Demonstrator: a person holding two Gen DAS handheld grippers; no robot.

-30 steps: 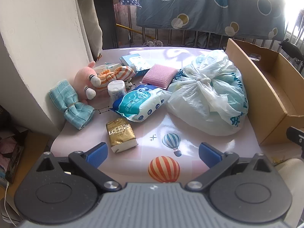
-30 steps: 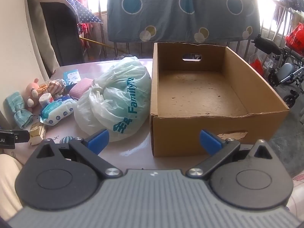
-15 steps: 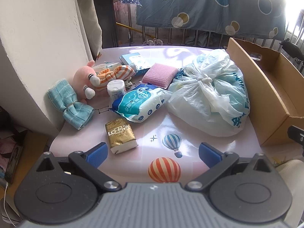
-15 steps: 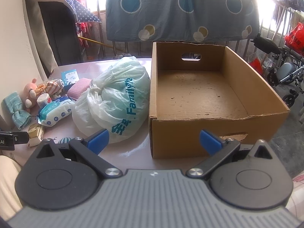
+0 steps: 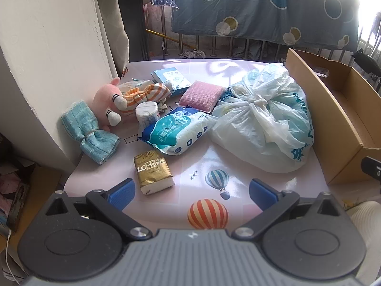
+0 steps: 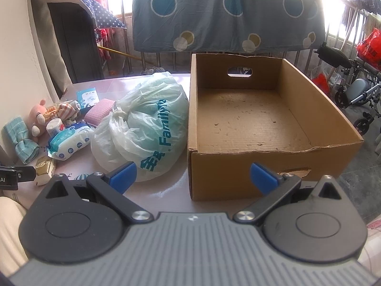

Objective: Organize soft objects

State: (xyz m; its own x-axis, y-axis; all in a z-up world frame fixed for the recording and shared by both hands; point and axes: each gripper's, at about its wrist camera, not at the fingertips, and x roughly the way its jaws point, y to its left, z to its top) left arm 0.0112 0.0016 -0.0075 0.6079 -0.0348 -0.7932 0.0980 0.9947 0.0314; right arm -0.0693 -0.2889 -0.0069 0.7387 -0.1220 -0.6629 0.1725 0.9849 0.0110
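Both jaws spread wide, nothing held. Left gripper (image 5: 191, 194) hangs over the near table (image 5: 238, 174) edge: gold tissue pack (image 5: 152, 171) just ahead of its left finger, wipes pack (image 5: 176, 133) beyond, tied plastic bag (image 5: 262, 124) ahead-right, pink plush (image 5: 107, 102) and blue towel (image 5: 89, 131) far left. Right gripper (image 6: 193, 175) faces the cardboard box (image 6: 250, 119), which is empty and touches the bag's right side.

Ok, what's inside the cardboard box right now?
Nothing yet. In the right wrist view the cardboard box shows only its bare floor with scuffs and specks. The strip just behind its near wall is hidden. Both grippers are open and empty.
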